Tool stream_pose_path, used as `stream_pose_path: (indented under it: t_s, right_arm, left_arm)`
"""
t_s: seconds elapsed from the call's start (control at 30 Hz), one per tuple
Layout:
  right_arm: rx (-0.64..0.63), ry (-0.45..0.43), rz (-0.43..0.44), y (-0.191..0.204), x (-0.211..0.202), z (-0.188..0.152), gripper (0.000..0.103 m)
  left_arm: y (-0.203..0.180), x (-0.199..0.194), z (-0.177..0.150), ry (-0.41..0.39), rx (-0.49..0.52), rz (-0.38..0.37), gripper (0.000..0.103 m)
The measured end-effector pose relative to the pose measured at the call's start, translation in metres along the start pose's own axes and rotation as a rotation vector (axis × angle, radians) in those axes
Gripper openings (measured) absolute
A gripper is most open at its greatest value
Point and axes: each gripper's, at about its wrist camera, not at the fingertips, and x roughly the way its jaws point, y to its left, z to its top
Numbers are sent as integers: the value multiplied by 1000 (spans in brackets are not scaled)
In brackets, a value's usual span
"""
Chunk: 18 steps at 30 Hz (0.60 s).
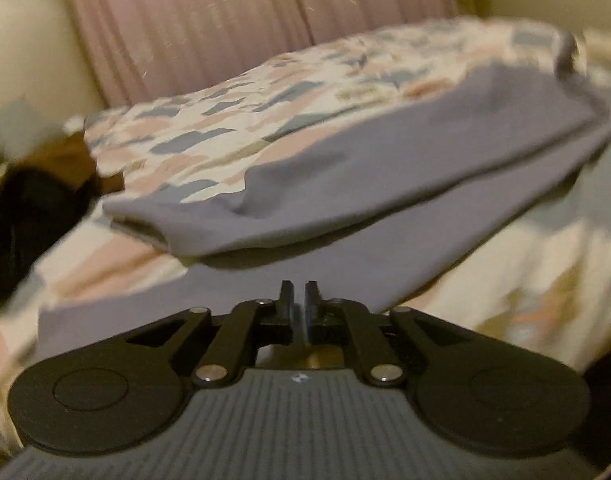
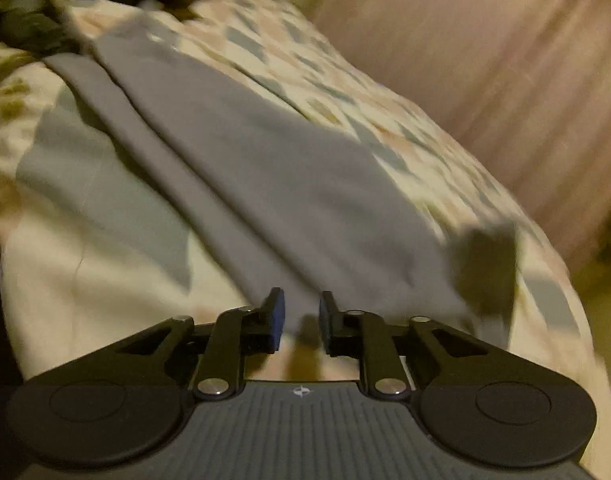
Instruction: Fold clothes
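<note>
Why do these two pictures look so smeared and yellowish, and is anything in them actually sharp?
Left wrist view: the grey garment and patterned bedspread are streaked by motion blur, corners darkened and bent by the fisheye lens; only the left gripper looks crisp. Right wrist view: same dim, warm light, blur heaviest along the bed's right edge; the right gripper stays sharp.

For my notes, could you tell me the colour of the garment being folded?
Plain greyish lavender garment; shows best in the left wrist view.
</note>
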Motion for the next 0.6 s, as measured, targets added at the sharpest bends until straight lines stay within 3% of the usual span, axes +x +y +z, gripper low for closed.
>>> stream_pose_path:
  t_s: [0.1, 0.27, 0.37, 0.43, 0.5, 0.53, 0.6]
  right_arm:
    - [291, -24, 16, -28, -15, 4, 40]
    - [768, -61, -1, -104, -1, 19, 43]
    - [1045, -56, 52, -143, 28, 23, 47]
    - [1170, -47, 48, -159, 51, 28, 53]
    - [1243, -35, -9, -171, 73, 31, 76]
    - [1284, -46, -24, -178, 85, 34, 80]
    - [1345, -58, -21, -190, 97, 29, 73]
  left_arm:
    - [3, -3, 18, -5, -63, -9, 14]
    - [25, 17, 41, 19, -305, -43, 30]
    - [38, 34, 45, 74, -425, -47, 30]
    - [45, 44, 45, 108, -466, -36, 28]
    - [50, 48, 44, 122, -482, -32, 28]
    - [52, 49, 43, 125, -487, -31, 28]
    - [56, 50, 41, 132, -493, -29, 28]
